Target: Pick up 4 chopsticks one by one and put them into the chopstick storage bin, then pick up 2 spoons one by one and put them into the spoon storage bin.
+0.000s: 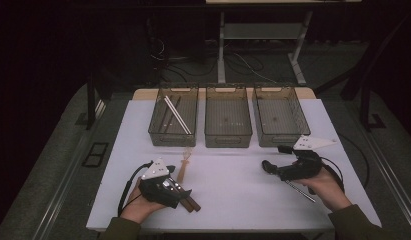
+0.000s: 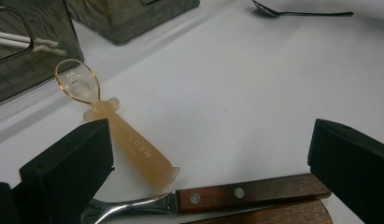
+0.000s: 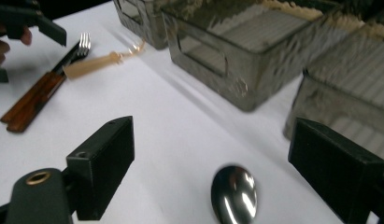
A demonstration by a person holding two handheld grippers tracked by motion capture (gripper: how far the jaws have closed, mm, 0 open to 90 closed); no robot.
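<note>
Amber plastic spoon (image 2: 126, 140), lettering "LUSN" on its handle, lies left of centre in the left gripper view, touching wood-handled cutlery (image 2: 252, 192) at the bottom edge. Left gripper (image 2: 213, 163) jaws wide apart, empty. Right gripper (image 3: 236, 172) jaws wide apart, empty, above a steel spoon (image 3: 234, 193). White table (image 1: 228, 170) centre bare below three bins (image 1: 228, 122).

Left gripper (image 1: 185, 195) and right gripper (image 1: 274, 159), each held in a hand entering from below, rest low with jaws spread wide apart.
</note>
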